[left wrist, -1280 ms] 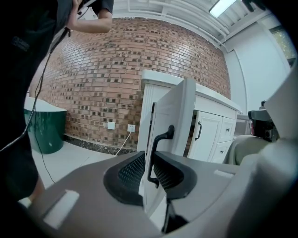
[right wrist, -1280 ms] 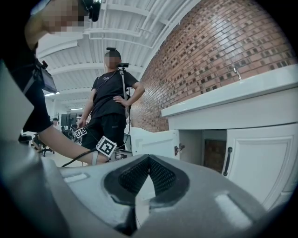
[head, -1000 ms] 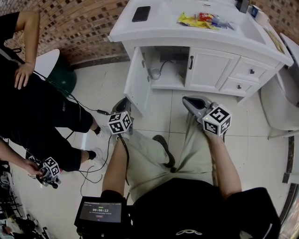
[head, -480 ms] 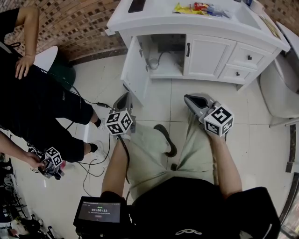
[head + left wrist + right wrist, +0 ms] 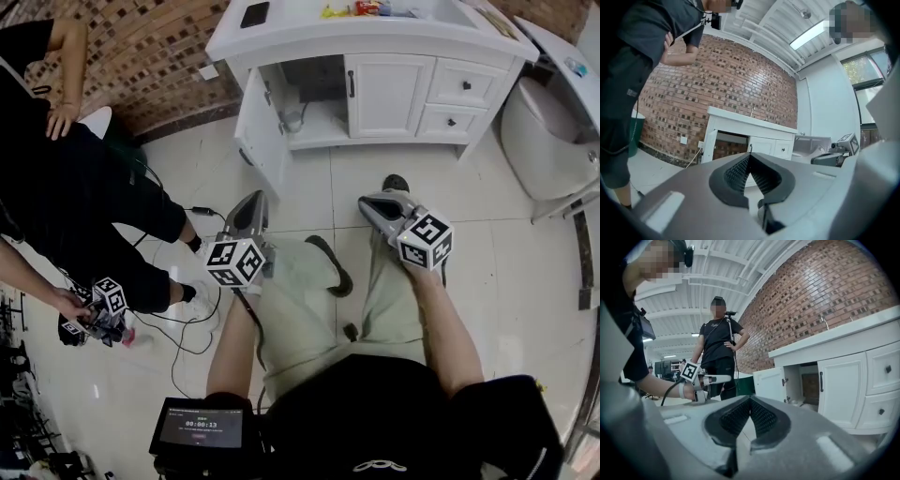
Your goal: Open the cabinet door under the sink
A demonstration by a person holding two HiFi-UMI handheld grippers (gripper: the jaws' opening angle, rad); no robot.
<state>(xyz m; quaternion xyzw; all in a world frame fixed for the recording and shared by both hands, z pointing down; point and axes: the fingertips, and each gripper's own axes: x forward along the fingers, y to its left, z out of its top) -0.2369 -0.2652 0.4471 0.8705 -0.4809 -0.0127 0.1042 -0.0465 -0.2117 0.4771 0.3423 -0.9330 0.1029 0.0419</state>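
The white sink cabinet (image 5: 375, 42) stands at the top of the head view. Its left door (image 5: 255, 136) is swung wide open, showing pipes inside, and the right door (image 5: 386, 92) is closed. My left gripper (image 5: 255, 199) is shut and empty, held well back from the open door over the tiled floor. My right gripper (image 5: 366, 203) is also shut with nothing in it, level with the left one. The left gripper view shows the shut left gripper (image 5: 750, 154) facing the open door (image 5: 708, 145). In the right gripper view the right gripper (image 5: 750, 398) sits before the open door (image 5: 769, 383).
A person in black (image 5: 84, 187) stands at the left, holding another pair of grippers (image 5: 103, 305). Cables (image 5: 187, 323) trail over the floor there. A toilet (image 5: 548, 141) stands right of the cabinet. A phone (image 5: 254, 14) and packets lie on the countertop. Brick wall behind.
Both grippers have drawn back from the cabinet, which now lies farther off. The left gripper has also risen. The left door stays open.
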